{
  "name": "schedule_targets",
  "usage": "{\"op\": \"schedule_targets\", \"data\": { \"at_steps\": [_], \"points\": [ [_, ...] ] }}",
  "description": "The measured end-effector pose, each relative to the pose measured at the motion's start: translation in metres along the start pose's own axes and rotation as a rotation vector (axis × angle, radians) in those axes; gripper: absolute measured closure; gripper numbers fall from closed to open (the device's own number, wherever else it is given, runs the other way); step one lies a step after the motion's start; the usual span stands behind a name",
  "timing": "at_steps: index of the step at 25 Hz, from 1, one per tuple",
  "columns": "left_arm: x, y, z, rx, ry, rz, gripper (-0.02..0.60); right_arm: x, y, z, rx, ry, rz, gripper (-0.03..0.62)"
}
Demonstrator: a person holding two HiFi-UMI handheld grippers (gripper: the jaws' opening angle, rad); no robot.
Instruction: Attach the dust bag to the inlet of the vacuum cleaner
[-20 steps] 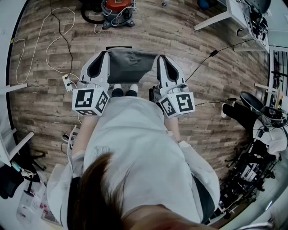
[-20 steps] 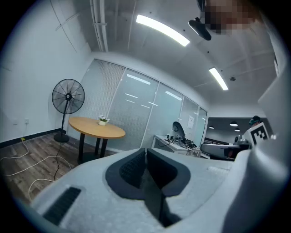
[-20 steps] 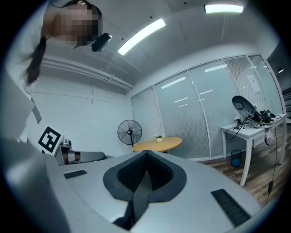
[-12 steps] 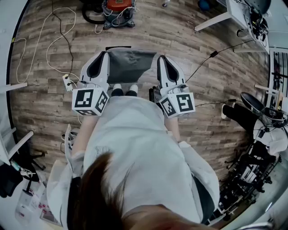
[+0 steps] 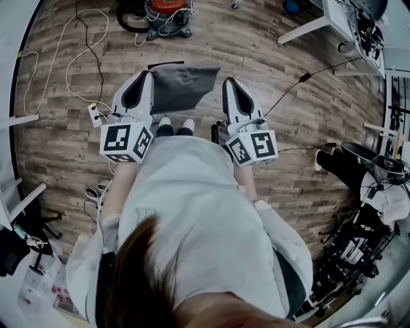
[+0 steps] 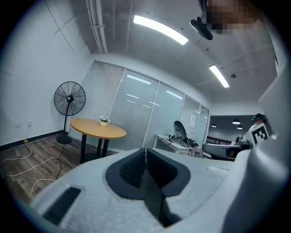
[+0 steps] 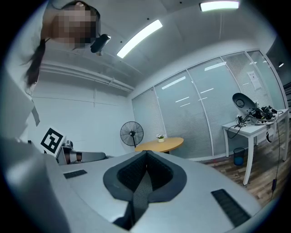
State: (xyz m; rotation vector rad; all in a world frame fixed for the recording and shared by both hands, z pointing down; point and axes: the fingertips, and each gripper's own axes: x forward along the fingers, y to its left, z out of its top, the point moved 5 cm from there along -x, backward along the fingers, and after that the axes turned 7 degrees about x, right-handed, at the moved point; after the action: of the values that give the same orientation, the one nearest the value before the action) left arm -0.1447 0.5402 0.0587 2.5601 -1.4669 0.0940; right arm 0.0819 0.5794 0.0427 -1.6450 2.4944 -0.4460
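The dust bag (image 5: 182, 86) hangs stretched between the two grippers, above the wood floor (image 5: 288, 128) just ahead of the person's feet and well apart from the vacuum cleaner (image 5: 168, 9) at the head view's top edge. In the last moment the sheet has tipped to show more of its face, its right corner now higher (the inlet itself is too small to make out). So the bag is being carried and is not yet attached. The left gripper (image 5: 146, 77) and the right gripper (image 5: 228, 83) each pinch an edge of it, jaws almost together on the thin material. Counted: one bag, one vacuum cleaner, two grippers
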Motion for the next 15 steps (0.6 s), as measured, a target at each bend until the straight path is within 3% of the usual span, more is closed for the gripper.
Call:
{"op": "schedule_targets", "data": {
  "at_steps": [15],
  "points": [
    [0.015, -0.021, -0.019, -0.044, 0.0, 0.081, 0.555, -0.018, -0.047, -0.006, 0.04, 0.03, 0.026, 0.592]
  ]
}}
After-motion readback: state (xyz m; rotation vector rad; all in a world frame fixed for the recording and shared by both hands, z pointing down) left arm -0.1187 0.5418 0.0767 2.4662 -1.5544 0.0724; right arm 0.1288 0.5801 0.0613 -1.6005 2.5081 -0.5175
